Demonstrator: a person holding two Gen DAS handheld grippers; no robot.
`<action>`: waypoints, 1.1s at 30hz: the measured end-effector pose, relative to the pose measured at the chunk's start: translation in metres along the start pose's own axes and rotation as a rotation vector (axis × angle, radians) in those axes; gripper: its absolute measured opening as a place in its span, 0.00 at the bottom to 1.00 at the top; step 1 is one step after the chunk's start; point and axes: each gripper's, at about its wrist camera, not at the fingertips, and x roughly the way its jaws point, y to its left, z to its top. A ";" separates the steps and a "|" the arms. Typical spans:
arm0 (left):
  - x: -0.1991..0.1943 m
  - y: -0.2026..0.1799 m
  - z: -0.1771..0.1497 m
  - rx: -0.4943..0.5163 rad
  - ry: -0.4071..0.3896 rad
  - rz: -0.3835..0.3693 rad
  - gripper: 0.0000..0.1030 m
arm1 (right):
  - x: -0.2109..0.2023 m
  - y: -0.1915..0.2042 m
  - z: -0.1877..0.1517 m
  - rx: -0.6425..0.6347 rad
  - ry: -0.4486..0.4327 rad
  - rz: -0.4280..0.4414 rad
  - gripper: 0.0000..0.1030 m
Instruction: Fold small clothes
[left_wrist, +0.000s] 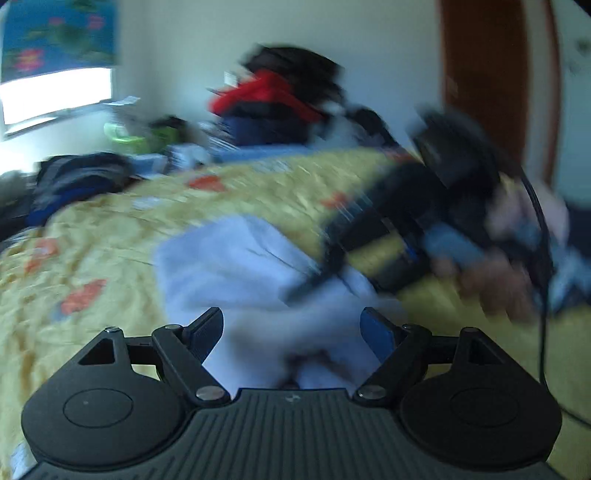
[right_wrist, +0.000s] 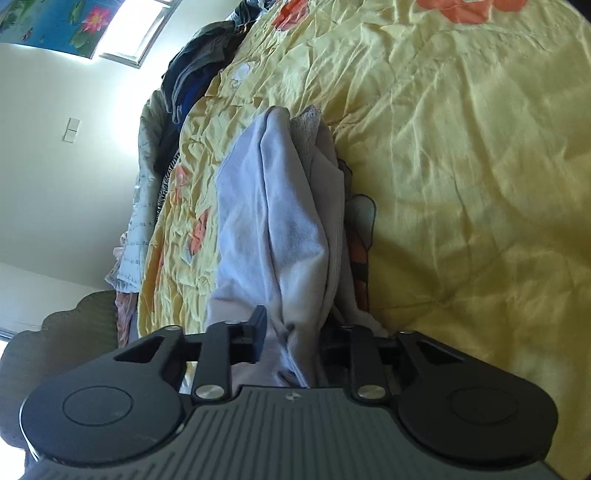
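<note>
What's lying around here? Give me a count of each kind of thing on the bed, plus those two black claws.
Pale garment being folded: 1
Yellow bedspread: 1
Piles of dark clothes: 2, one at the bed's edge, one taller with red
Grippers: 2, left gripper and right gripper
Total: 6

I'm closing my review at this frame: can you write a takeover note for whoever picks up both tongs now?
Left tongs: open, over the pale lilac cotton garment, nothing gripped.
Right tongs: bunched fabric of that garment sits between them; a firm pinch isn't clear.
Garment lies crumpled on the yellow flowered bedspread.
Done: no neat fold visible.
Left: flatten, fold, set aside.
</note>
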 end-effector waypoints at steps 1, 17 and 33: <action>0.008 -0.005 -0.006 0.030 0.028 0.016 0.80 | -0.006 0.001 0.006 0.007 -0.029 -0.012 0.37; 0.002 0.048 -0.034 -0.291 0.073 0.199 0.49 | 0.070 0.051 0.084 -0.087 -0.054 -0.061 0.50; -0.048 0.021 -0.023 -0.155 -0.094 0.067 0.69 | -0.027 0.051 -0.035 -0.190 0.011 0.203 0.59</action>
